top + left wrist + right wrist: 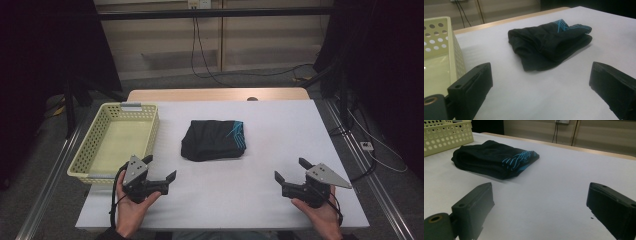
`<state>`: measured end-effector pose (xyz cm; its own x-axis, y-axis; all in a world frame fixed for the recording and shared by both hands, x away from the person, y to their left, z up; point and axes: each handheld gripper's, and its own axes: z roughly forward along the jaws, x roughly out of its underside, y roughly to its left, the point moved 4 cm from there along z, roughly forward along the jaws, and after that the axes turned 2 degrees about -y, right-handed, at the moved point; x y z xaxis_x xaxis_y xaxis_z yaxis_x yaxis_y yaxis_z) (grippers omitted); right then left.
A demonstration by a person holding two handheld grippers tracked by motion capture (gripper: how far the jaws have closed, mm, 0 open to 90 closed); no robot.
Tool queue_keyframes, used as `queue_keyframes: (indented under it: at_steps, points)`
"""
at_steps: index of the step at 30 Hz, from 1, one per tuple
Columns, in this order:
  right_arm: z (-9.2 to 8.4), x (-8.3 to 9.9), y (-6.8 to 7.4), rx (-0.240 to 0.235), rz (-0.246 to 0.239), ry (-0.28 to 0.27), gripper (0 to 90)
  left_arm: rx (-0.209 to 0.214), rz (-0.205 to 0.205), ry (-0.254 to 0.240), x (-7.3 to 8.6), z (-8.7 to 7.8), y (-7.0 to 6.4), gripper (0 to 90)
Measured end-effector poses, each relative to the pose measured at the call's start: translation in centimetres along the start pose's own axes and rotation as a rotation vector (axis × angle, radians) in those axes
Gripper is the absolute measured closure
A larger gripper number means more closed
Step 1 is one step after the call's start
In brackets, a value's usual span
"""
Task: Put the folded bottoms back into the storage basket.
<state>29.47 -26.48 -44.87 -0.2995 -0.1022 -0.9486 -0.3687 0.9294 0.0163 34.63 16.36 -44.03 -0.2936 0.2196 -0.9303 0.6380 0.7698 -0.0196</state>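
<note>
Both hand-held grippers (pixel 160 167) (pixel 289 169) gape, holding nothing; folded black garment (pixel 213 140) lies roughly crosswise, blue-striped end apparently rightward

A pale yellow perforated basket (pixel 100 150) sits at the left of the white table (pixel 280 145) — its long side runs away from the near edge, and a grey tag (pixel 131 106) sits on its far rim. The basket's inside is bare. Beyond the white top, a strip of light wood (pixel 215 94) shows along the far edge. Behind the table, black cables (pixel 200 55) hang down a beige wall and trail over the grey floor — another white lead lies on the floor at the right (pixel 380 150).
</note>
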Motion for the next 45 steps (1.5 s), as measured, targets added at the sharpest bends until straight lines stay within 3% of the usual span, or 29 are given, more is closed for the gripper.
queue_keyframes:
  at_steps: [10, 15, 18, 32, 35, 45]
  points:
    - [0.1, 0.0, 0.0, -0.010, 0.005, 0.007, 7.0, 0.013, 0.006, 0.007, -0.2, 0.5, -0.7, 5.9]
    - [0.1, 0.1, 0.0, -0.013, 0.008, 0.008, 7.0, 0.046, 0.019, 0.054, 0.0, 1.0, -1.0, 5.8]
    - [0.1, 0.1, 0.1, -0.017, 0.009, 0.011, 7.0, 0.070, 0.006, 0.078, 0.1, 1.3, -1.1, 5.8]
    - [0.3, 0.2, 0.1, -0.019, 0.008, 0.023, 6.4, 0.090, 0.043, 0.101, -0.2, 2.3, -2.1, 4.4]
    - [0.3, 0.2, 0.1, -0.018, 0.009, 0.024, 6.4, 0.097, 0.030, 0.097, -0.4, 2.7, -2.2, 4.4]
    - [0.4, 0.2, 0.1, -0.019, 0.008, 0.028, 6.3, 0.086, 0.039, 0.105, -1.4, 4.1, -2.1, 4.5]
